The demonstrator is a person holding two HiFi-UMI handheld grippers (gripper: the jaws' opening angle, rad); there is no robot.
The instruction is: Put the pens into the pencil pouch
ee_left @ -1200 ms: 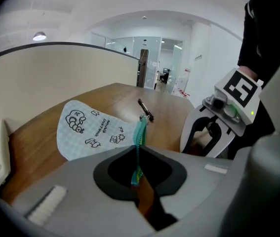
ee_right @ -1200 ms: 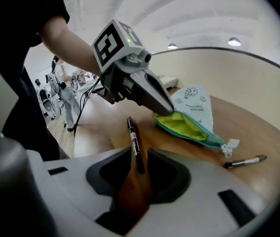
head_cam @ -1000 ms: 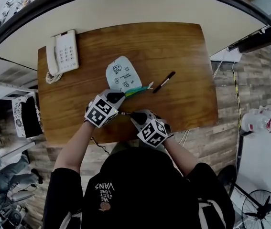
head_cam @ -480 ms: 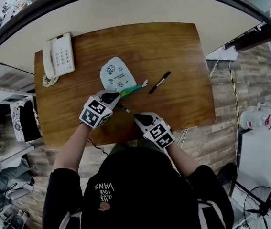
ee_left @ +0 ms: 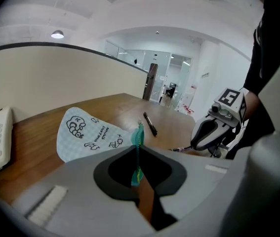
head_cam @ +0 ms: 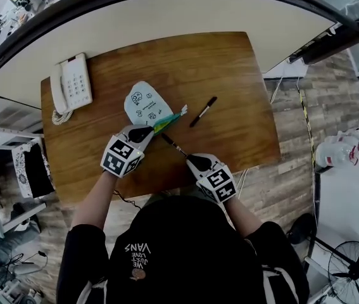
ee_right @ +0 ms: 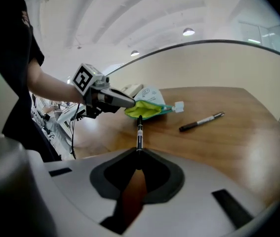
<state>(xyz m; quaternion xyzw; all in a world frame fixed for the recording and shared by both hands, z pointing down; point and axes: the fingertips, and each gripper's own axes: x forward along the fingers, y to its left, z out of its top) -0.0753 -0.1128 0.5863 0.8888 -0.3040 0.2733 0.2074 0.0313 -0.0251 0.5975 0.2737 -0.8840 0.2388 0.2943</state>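
While the left hand-held gripper [ee_left: 139, 154] is clenched on the teal zip edge of the white, doodle-printed pencil pouch [head_cam: 144, 104], propping its lime-lined mouth [ee_right: 146, 109] open above the wooden worktop [head_cam: 230, 68], the right hand-held gripper [ee_right: 139, 151] grasps a black pen [head_cam: 174, 145] by its rear end. Its jaws have just been closing, and the barrel sits between them. Seen from the head view, the pouch lies near the middle of the worktop with its mouth facing about four o'clock. The right hand-held gripper sits at five o'clock of that mouth, and the held pen slants from it toward eleven o'clock. Its tip is at the lip of the opening, though no view shows whether it has crossed inside.

A second pen [head_cam: 203, 111] lies loose on the worktop at about two o'clock of the mouth, apart from the pouch. A white desk telephone [head_cam: 71, 86] stands at ten o'clock of the pouch, well away from the work.

The step in hand appears to be feeding the first pen into the pouch, with the task likely less than half done. The next move seems to call for sliding the pen along its own line toward eleven o'clock. The left grip should hold so the mouth does not sag shut, and the right should release only once most of the barrel is inside. The loose pen at two o'clock would then be next.
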